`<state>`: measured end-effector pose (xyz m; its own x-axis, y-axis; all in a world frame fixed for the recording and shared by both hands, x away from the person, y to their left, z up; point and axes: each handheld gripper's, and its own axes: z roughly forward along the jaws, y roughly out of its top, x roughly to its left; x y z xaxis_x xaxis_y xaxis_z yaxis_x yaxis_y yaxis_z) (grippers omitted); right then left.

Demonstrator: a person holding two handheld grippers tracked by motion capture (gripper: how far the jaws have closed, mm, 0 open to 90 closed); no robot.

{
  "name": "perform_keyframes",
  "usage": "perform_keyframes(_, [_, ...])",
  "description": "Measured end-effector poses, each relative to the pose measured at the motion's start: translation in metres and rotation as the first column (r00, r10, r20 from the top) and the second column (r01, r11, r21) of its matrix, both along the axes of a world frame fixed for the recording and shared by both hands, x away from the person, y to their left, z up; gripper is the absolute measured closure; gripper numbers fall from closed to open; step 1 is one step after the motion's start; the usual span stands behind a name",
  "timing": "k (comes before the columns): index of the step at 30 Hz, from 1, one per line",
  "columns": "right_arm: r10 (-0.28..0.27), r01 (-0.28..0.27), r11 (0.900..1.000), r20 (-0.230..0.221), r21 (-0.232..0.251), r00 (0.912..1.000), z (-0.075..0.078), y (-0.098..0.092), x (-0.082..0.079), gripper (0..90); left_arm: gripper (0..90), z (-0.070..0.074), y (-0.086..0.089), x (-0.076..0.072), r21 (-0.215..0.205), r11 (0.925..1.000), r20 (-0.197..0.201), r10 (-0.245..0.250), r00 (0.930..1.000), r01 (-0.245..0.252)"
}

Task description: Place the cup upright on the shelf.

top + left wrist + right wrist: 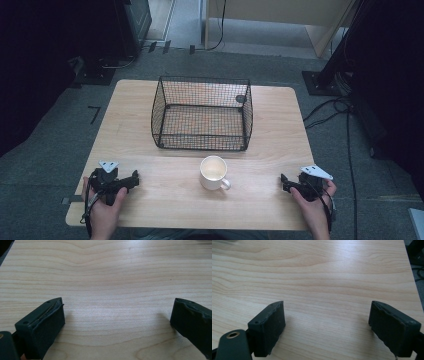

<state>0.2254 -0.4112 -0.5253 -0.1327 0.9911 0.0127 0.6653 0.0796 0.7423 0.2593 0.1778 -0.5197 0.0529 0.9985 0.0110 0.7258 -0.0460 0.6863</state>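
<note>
Grey carpet surrounds a pale wooden table (170, 200), with cables trailing over the floor at the right and dark equipment at the edges of the high view. On the far half of the table a black wire basket (202, 114) is set, with nothing seen inside it. A white mug (214, 172) stands upright just in front of the basket, near but apart from it, with its handle turned toward the near right.

The left gripper (134, 179) is held in a hand (106, 207) near the table's near left corner, well apart from the mug, with its jaws pointed toward the mug. In the left gripper view the two black jaws are spread wide, and bare wood grain is seen between them; nothing is grasped.

The right gripper (284, 181) is held in a hand (314, 205) by the near right edge, also well apart from the mug. Its jaws are likewise spread wide over bare table in the right gripper view, released and holding nothing.
</note>
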Motion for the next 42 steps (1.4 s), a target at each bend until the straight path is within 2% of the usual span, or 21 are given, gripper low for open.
perform_keyframes(4, [0.018, -0.018, 1.000, 0.006, -0.011, 0.9998, 0.002, 0.007, -0.001, 13.2, 0.0, 0.000, 0.000, 0.000, 0.000, 1.0000, 0.000, -0.001, 1.0000, 0.001])
perform_keyframes(5, [0.040, -0.040, 0.999, 0.019, -0.002, 0.9990, 0.006, 0.014, -0.002, 13.3, 0.0, 0.000, 0.000, 0.000, 0.000, 1.0000, 0.000, -0.001, 1.0000, 0.001])
perform_keyframes(8, [0.060, -0.060, 0.998, 0.034, 0.000, 0.9976, 0.012, 0.022, -0.004, 13.6, 0.0, 0.000, 0.000, 0.000, 0.000, 1.0000, 0.000, -0.001, 1.0000, 0.001])
perform_keyframes(10, [0.088, -0.088, 0.996, 0.056, 0.006, 0.9945, 0.021, 0.033, -0.007, 14.2, 0.0, 0.000, 0.000, 0.000, 0.000, 1.0000, 0.000, 0.000, 1.0000, 0.000])
perform_keyframes(16, [0.143, -0.145, 0.989, 0.078, 0.021, 0.9866, 0.030, 0.048, -0.011, 14.8, 0.0, 0.000, 0.000, 0.000, 0.000, 1.0000, 0.000, 0.000, 1.0000, 0.000])
perform_keyframes(23, [0.223, -0.227, 0.973, 0.104, 0.031, 0.9694, 0.040, 0.073, -0.017, 15.0, 0.0, 0.000, 0.000, 0.000, 0.000, 1.0000, 0.000, 0.000, 1.0000, 0.000])
perform_keyframes(25, [0.229, -0.234, 0.972, 0.105, 0.035, 0.9678, 0.041, 0.075, -0.018, 15.1, 0.0, 0.000, 0.000, 0.000, 0.001, 1.0000, 0.000, -0.001, 1.0000, 0.001])
perform_keyframes(31, [0.282, -0.289, 0.956, 0.119, 0.043, 0.9519, 0.045, 0.093, -0.021, 15.3, 0.0, 0.000, 0.000, 0.000, 0.000, 1.0000, 0.000, -0.001, 1.0000, 0.001])
perform_keyframes(33, [0.287, -0.293, 0.955, 0.119, 0.043, 0.9507, 0.046, 0.095, -0.021, 15.8, 0.0, 0.000, 0.000, 0.000, 0.000, 1.0000, 0.000, -0.001, 1.0000, 0.001])
perform_keyframes(36, [0.314, -0.324, 0.944, 0.128, 0.059, 0.9406, 0.048, 0.103, -0.023, 17.0, 0.0, 0.000, 0.000, 0.000, 0.001, 1.0000, 0.000, -0.001, 1.0000, 0.001])
perform_keyframes(38, [0.319, -0.329, 0.942, 0.129, 0.066, 0.9389, 0.049, 0.105, -0.024, 17.3, 0.0, 0.000, 0.000, 0.000, 0.000, 1.0000, 0.000, -0.001, 1.0000, 0.001])
perform_keyframes(40, [0.341, -0.353, 0.932, 0.142, 0.078, 0.9294, 0.053, 0.111, -0.026, 18.1, 0.0, 0.000, 0.000, 0.000, 0.000, 1.0000, 0.000, 0.000, 1.0000, 0.000])
perform_keyframes(42, [0.350, -0.364, 0.927, 0.148, 0.086, 0.9251, 0.055, 0.116, -0.028, 18.6, 0.0, 0.000, 0.000, 0.000, 0.001, 1.0000, 0.000, -0.001, 1.0000, 0.001])
